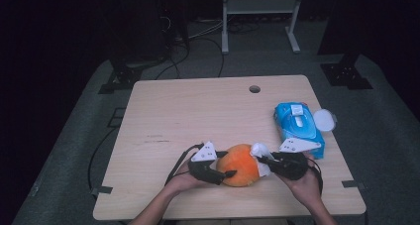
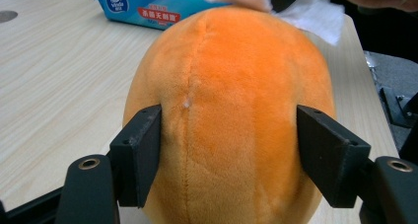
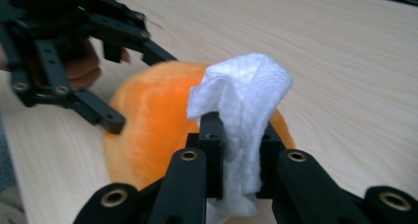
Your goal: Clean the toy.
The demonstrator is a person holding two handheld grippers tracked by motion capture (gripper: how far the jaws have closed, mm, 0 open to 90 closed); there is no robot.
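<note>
Two hands meet at the bench's (image 1: 163,111) six o'clock, flanking an orange plush ball (image 1: 239,164). Left gripper (image 2: 231,155) jaws press its sides at nine and three. Right gripper (image 3: 236,165) jaws pinch a white wipe (image 3: 241,100) against it.

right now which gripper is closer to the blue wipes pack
Right. The right gripper sits just in front of the wipes pack; the left gripper is beyond the orange plush.

Left claw (image 2: 229,157) jaws pressing orange plush ball (image 2: 229,110) sides.
</note>
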